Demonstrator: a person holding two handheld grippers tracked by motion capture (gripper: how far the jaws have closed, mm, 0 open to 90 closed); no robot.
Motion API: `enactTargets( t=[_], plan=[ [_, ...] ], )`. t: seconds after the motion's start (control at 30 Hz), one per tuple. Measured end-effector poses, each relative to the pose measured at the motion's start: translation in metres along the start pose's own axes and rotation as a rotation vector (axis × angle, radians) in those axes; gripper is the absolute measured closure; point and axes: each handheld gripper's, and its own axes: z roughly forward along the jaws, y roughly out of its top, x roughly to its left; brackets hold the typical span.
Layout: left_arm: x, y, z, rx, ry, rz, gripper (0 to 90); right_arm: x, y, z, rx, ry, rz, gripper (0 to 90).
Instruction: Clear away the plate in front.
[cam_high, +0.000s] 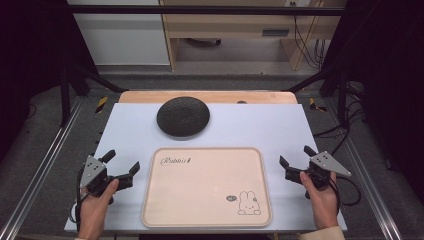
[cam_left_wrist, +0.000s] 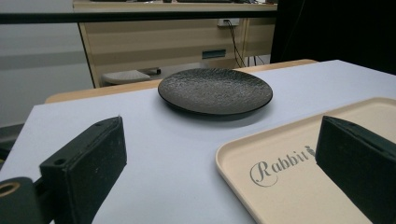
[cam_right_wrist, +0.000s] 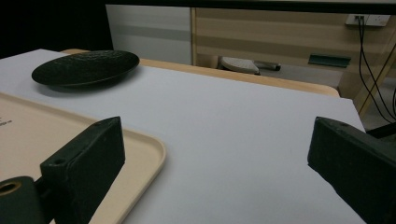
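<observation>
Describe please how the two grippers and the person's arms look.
The left gripper and the right gripper are each black, with two blocky black jaws and a grey three-cornered plate on top that carries small dark dots. A black cable trails from each. The jaw blocks have small round holes near the base. A light-coloured sleeve cuff shows at the right wrist.

Plate (cam_left_wrist: 215, 91): black, rough pebbled, slight sheen. Tray (cam_high: 207, 187): beige, smooth matt plastic. Table (cam_right_wrist: 233, 126): smooth matt white.

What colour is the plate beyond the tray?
Black, with a pebbled texture; left gripper view shows it best.
</observation>
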Motion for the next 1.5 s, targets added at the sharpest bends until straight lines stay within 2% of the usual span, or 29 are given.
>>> enactTargets(
  t=[0.2,0.23,0.33,0.4,0.57,0.63,0.67,0.7,0.73,0.77,0.87,0.9,0.97,1.07,1.1,1.2,1.23,1.4,1.5],
  plan=[
    [-0.001,-0.001,0.001,0.010,0.009,0.028,1.7,0.000,-0.001,-0.001,-0.004,-0.009,-0.008,4.4],
    [0.000,-0.001,0.001,0.016,0.021,0.041,2.0,0.000,-0.001,-0.001,-0.004,-0.009,-0.009,4.4],
    [0.001,-0.002,0.000,0.014,0.021,0.046,2.4,0.000,-0.001,-0.001,-0.007,-0.010,-0.009,4.4],
    [0.001,-0.001,-0.001,0.009,0.032,0.063,2.5,0.001,-0.001,-0.001,-0.009,-0.009,-0.008,4.4],
    [-0.002,-0.001,-0.002,0.030,0.012,0.070,2.5,0.002,-0.001,-0.001,-0.013,-0.016,-0.020,4.5],
    [-0.005,0.002,-0.003,0.029,-0.009,0.070,2.5,0.002,0.000,-0.002,-0.011,-0.018,-0.023,4.6],
    [-0.008,0.004,-0.003,0.036,-0.017,0.096,2.5,0.002,0.000,-0.003,-0.009,-0.020,-0.019,4.6],
    [-0.008,0.004,-0.003,0.036,-0.017,0.096,2.5,0.002,0.000,-0.003,-0.008,-0.022,-0.019,4.6],
    [-0.012,0.006,-0.001,0.054,-0.027,0.141,2.5,0.002,0.000,-0.004,-0.010,-0.024,-0.020,4.6],
    [-0.012,0.006,-0.001,0.054,-0.027,0.141,2.5,0.002,0.000,-0.004,-0.012,-0.026,-0.021,4.6],
    [-0.013,0.016,0.005,0.078,-0.043,0.226,2.5,0.002,0.001,-0.006,-0.021,-0.032,-0.019,4.7],
    [-0.013,0.016,0.005,0.078,-0.043,0.226,2.5,0.001,0.002,-0.007,-0.029,-0.034,-0.022,4.7],
    [-0.010,0.024,0.010,0.072,-0.040,0.289,2.5,0.001,0.002,-0.008,-0.031,-0.034,-0.019,4.7],
    [-0.003,0.038,0.020,0.084,-0.050,0.334,2.5,0.002,0.002,-0.009,-0.037,-0.040,-0.015,4.7],
    [0.001,0.048,0.027,0.089,-0.053,0.377,2.5,0.002,0.002,-0.009,-0.038,-0.041,-0.019,4.7],
    [0.007,0.063,0.039,0.084,-0.053,0.442,2.4,0.004,0.003,-0.007,-0.037,-0.035,-0.018,4.7],
    [0.007,0.063,0.039,0.084,-0.053,0.442,2.4,0.005,0.003,-0.006,-0.032,-0.032,-0.022,4.8],
    [0.014,0.090,0.063,0.072,-0.065,0.536,2.3,0.011,0.003,-0.001,-0.024,-0.019,-0.028,4.9],
    [0.016,0.098,0.071,0.068,-0.071,0.556,2.4,0.014,0.004,0.000,-0.031,-0.014,-0.031,5.0]
  ],
)
